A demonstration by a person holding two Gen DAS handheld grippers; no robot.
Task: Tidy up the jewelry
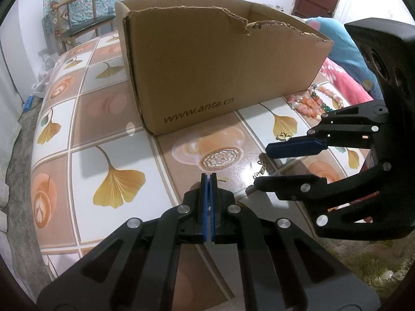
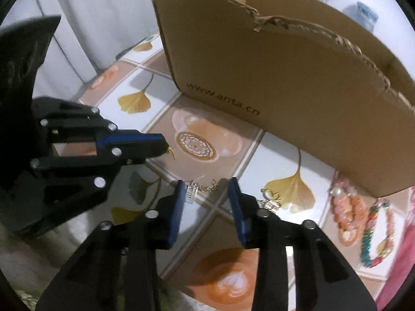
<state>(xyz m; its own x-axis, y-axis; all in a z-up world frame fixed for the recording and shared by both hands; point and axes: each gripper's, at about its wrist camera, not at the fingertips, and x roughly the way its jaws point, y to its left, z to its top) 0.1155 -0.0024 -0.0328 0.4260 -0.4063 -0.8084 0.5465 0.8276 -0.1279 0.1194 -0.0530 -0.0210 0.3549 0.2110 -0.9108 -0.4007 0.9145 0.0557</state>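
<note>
Right gripper (image 2: 207,207) hangs steeply over the patterned table (image 1: 77,134) with its blue pads partly apart, and nothing is pinched between them; the thin silver chain (image 2: 202,189) lies on the tiles just past the pad tips, with its coiled end close to the left-hand pad. Left gripper (image 1: 206,178) sits beside it, jaws pressed fully together; from the right-hand camera a small gold bit seems to show at its tip, though I cannot tell if it holds that or merely covers it. A gold butterfly charm (image 1: 282,136) lies near the upper pad of the open tool, and the beaded bracelets (image 1: 315,101) are heaped further off by the corner of the torn cardboard box (image 1: 220,64), which I take to be where the jewelry goes. My worry is the chain: it is fine and flat on a glossy surface, so the pads could close above it or catch only one link, letting it slide out on the lift. Coming down off-centre could also push it aside, and a trailing end could snag on the box's ragged edge.
</note>
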